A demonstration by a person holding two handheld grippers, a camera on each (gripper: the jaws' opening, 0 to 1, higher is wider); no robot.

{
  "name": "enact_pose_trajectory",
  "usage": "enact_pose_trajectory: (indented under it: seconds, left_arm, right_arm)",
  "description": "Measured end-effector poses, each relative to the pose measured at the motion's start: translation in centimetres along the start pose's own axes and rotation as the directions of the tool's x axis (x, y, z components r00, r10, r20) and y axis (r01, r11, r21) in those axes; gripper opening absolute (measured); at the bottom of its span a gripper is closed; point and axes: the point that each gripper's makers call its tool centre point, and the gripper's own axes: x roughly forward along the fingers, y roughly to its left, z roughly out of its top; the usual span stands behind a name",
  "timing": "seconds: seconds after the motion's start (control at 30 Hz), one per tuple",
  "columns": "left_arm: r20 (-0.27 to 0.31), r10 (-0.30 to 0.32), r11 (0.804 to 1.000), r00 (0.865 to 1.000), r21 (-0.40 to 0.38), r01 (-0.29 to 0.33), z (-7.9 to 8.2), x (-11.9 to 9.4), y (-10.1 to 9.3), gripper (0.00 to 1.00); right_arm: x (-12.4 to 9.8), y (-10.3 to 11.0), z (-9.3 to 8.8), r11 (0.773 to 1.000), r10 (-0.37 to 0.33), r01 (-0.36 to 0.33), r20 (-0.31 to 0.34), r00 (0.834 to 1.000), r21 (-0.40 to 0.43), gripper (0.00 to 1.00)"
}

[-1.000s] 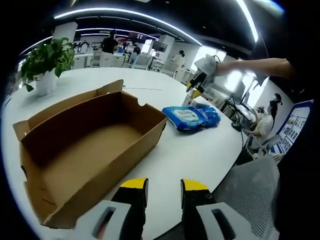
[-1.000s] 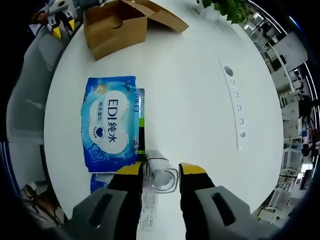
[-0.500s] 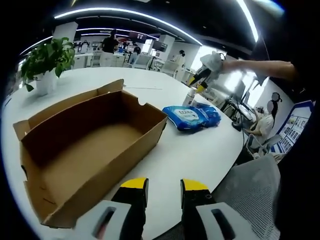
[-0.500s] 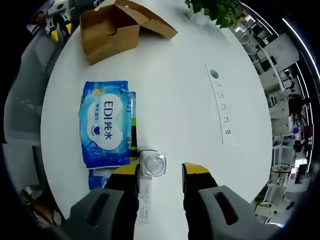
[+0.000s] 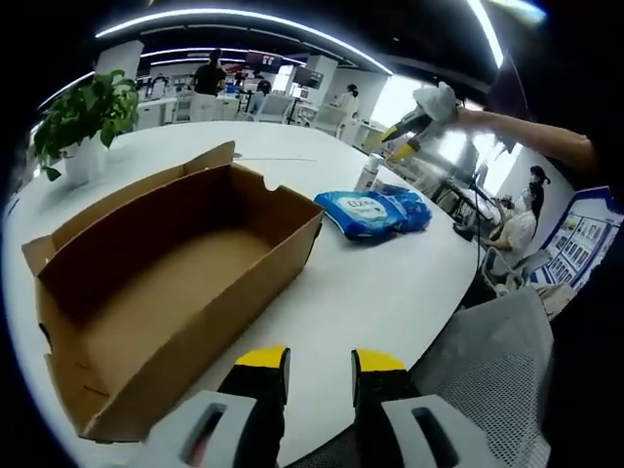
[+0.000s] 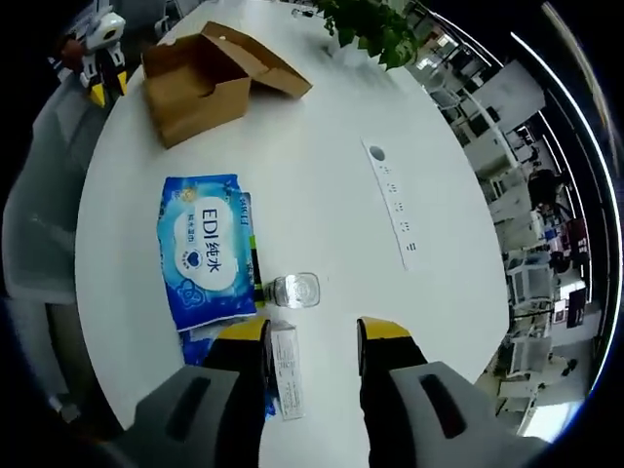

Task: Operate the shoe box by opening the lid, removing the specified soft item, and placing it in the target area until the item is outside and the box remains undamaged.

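Your shoe box (image 5: pixel 175 283) lies open and empty; the wipes pack (image 6: pixel 207 261) rests well apart on the table (image 6: pixel 322 224). Both tools (image 5: pixel 320 363) (image 6: pixel 310 331) gape, holding nothing: retreat gently, touching neither.

The right gripper (image 6: pixel 310 336) rose away from the clear bottle (image 6: pixel 295 291), which had sat between its jaws a second before and then stood free on the table (image 6: pixel 322 195) beside the blue pack (image 6: pixel 206 255). In the left gripper view, the right gripper (image 5: pixel 414 122) climbed higher above the pack (image 5: pixel 371 212). Its jaws stayed apart with nothing between them.
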Motion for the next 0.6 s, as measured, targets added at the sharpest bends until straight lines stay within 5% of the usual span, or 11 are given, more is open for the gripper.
enact_pose_trajectory:
  seconds: [0.23, 0.37, 0.6]
  left_arm:
    - [0.020, 0.050, 0.998, 0.999, -0.026, -0.049, 0.8, -0.8, 0.7, 0.25]
    - [0.004, 0.083, 0.997, 0.997, -0.005, -0.083, 0.3, -1.5, 0.6, 0.26]
    - [0.003, 0.142, 0.989, 0.990, -0.037, -0.142, -0.2, -3.1, 1.2, 0.26]
  right_arm:
    - [-2.5, 0.5, -0.8, 0.989, -0.079, 0.067, 0.093, 0.992, 0.130, 0.33]
    - [-3.2, 1.7, -1.7, 0.973, -0.082, 0.042, 0.168, 0.982, 0.227, 0.33]
    - [-3.9, 3.8, -4.3, 0.948, -0.104, 0.034, 0.207, 0.973, 0.317, 0.33]
